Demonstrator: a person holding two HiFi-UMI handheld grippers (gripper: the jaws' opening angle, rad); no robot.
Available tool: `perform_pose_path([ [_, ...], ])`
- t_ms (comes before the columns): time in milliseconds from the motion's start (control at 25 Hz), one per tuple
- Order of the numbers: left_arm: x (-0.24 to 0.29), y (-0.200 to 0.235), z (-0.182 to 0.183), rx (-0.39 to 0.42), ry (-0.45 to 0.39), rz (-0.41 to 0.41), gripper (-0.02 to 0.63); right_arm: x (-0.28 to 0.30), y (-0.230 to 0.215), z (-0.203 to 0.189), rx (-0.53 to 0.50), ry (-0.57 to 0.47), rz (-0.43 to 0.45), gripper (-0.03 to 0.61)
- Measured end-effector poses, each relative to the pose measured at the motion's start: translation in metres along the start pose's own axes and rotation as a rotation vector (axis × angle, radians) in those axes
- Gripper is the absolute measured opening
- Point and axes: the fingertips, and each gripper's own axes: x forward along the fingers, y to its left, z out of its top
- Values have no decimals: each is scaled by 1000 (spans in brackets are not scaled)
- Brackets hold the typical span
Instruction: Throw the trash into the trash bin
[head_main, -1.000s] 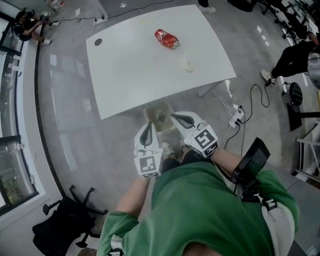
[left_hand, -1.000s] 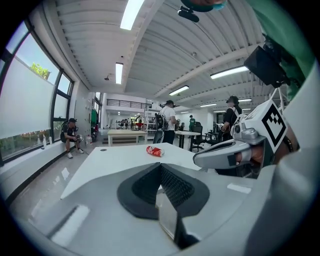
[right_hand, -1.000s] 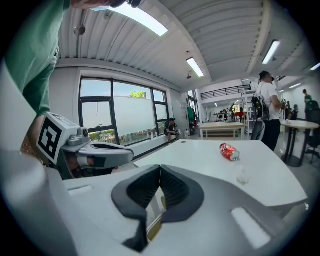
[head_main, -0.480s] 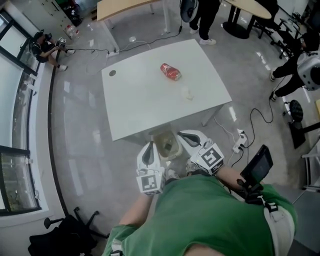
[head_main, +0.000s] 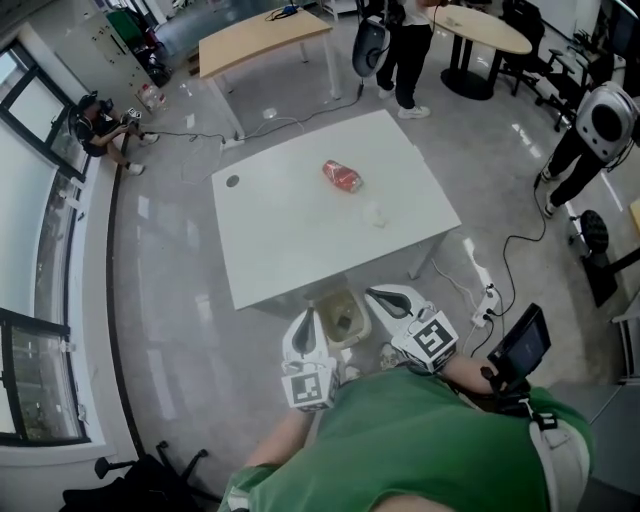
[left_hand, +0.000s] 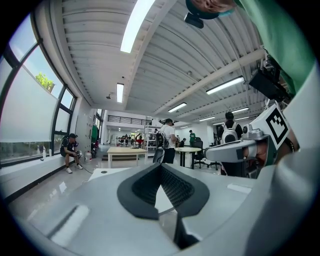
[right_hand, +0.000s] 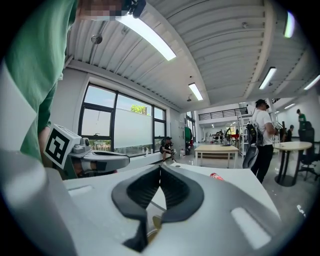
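Well, crushed red can (head_main: 342, 176), perhaps paper wad (head_main: 374, 214), left tool (head_main: 307, 317), right tool (head_main: 373, 293) both closed

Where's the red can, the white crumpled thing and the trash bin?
red can (head_main: 342, 176): head view, middle of its side.
white crumpled thing (head_main: 375, 214): head view, its middle.
trash bin (head_main: 324, 304): head view, its rim.

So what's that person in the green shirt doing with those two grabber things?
A person in a green shirt stands at the near edge of a white table, holding a gripper in each hand. Both the left gripper and right gripper are shut and empty, held either side of a trash bin on the floor. The trash, a red can and a crumpled bit of white paper, lies on the table, not yet picked up.
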Motion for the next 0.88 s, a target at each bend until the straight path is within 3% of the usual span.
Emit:
perform_pose_path([
  [520,3,-6,8,-30,-34,-35,5,-7,-2,12,-14,-1,-35,3],
  [880,-1,-5,7,-21,-11,-37,5,-5,8,11,9,-11,-7,3],
])
